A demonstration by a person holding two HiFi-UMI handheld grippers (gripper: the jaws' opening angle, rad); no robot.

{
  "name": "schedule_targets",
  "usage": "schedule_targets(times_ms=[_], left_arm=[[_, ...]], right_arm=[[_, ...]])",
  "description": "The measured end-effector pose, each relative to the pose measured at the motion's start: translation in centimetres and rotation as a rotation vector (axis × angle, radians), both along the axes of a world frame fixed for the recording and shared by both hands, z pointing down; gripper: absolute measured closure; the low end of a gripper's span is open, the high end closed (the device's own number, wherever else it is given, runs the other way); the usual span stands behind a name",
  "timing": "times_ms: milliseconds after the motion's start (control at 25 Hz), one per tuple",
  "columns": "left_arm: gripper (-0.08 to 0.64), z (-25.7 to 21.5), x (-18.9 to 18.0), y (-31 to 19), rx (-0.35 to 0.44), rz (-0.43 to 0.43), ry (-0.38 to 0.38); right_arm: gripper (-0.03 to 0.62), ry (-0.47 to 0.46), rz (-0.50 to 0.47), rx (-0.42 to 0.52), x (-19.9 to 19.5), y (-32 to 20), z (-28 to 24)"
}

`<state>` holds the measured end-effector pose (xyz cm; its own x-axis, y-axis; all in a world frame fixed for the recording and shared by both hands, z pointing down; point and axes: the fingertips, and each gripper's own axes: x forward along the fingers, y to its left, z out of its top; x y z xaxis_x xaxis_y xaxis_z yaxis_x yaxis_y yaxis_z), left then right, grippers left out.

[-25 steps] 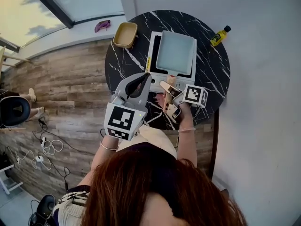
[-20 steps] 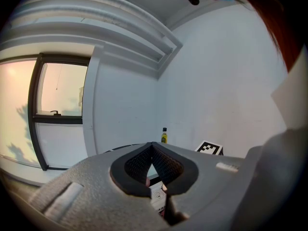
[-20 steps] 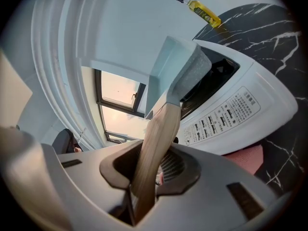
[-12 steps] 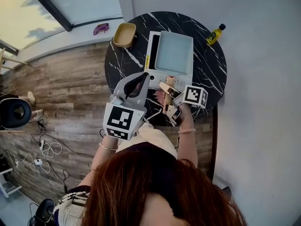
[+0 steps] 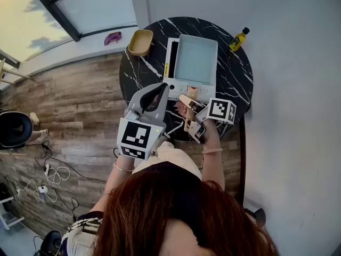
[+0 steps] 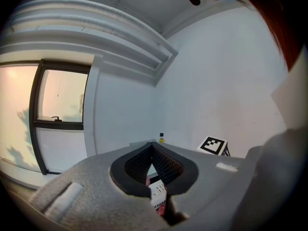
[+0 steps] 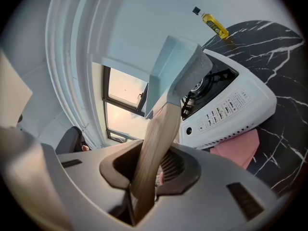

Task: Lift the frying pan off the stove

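A pale blue square frying pan (image 5: pixel 196 60) with a wooden handle (image 5: pixel 191 96) hangs over the white stove (image 5: pixel 184 91) on the black marble table. In the right gripper view the pan (image 7: pixel 178 66) is tilted and raised off the burner (image 7: pixel 204 83), with a gap under it. My right gripper (image 5: pixel 187 103) is shut on the wooden handle (image 7: pixel 154 148), which runs between its jaws. My left gripper (image 5: pixel 155 92) is held up in the air left of the stove. Its jaws meet at the tips (image 6: pixel 153 146) with nothing between them.
A tan bowl (image 5: pixel 140 41) sits at the table's far left edge. A yellow oil bottle (image 5: pixel 237 39) stands at the far right, near the wall. A pink cloth (image 7: pixel 238 148) lies under the stove's front. A purple thing (image 5: pixel 113 37) rests on the window sill.
The whole view has drifted slightly, so the table and stove sit a bit further left. The right gripper keeps its hold on the handle. The left gripper has hardly moved.
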<state>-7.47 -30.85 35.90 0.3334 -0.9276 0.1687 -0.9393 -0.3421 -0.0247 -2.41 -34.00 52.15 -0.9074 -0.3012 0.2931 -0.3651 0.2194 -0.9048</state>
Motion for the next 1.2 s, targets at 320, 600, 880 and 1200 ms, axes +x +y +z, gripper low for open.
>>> schedule_targets(times_ms=[320, 600, 880, 1200], left_arm=[[0.548, -1.3, -0.3, 1.7, 0.025, 0.004, 0.006], [0.548, -2.6, 0.0, 3.5, 0.051, 0.013, 0.012], [0.548, -3.2, 0.3, 5.5, 0.065, 0.027, 0.019], [0.548, -3.4, 0.2, 8.5, 0.073, 0.032, 0.034]], right_arm=[[0.492, -0.007, 0.011, 0.023, 0.0, 1.7, -2.0], [0.492, -0.007, 0.009, 0.046, 0.1, 3.8, -3.8], [0.491, -0.011, 0.018, 0.079, 0.4, 5.8, -5.6], [0.491, -0.008, 0.020, 0.097, 0.4, 9.0, -6.9]])
